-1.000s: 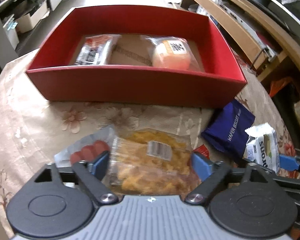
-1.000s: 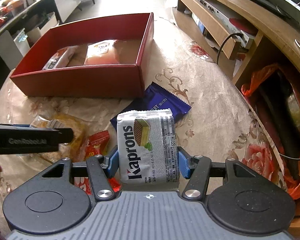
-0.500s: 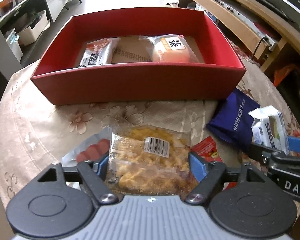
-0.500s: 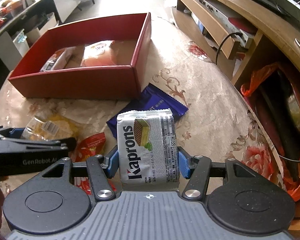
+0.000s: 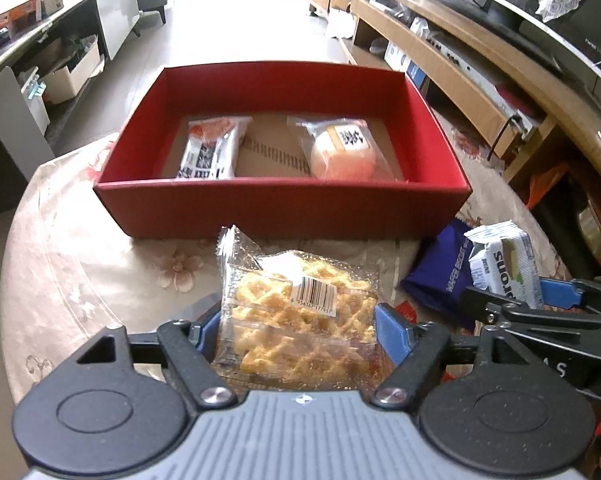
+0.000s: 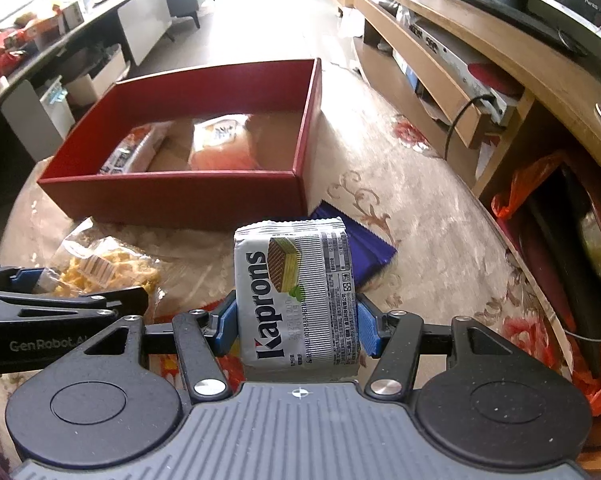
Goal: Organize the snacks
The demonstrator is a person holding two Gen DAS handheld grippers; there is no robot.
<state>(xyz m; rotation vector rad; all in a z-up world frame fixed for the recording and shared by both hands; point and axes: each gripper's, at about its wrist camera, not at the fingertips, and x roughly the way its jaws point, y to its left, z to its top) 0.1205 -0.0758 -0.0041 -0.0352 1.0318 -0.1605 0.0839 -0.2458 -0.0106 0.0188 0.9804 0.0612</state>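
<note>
Closing on the waffle packet (image 5: 300, 320), the left tool (image 5: 300, 332) pinches it while the right tool (image 6: 296, 326) clamps the Kaprons wafer pack (image 6: 296, 292).

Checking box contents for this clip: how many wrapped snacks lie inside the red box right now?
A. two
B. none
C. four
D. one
A: inside the red box lie two packets, a white and orange wrapped bar on the left and a round orange bun in clear wrap on the right, with bare cardboard floor between them.
</note>
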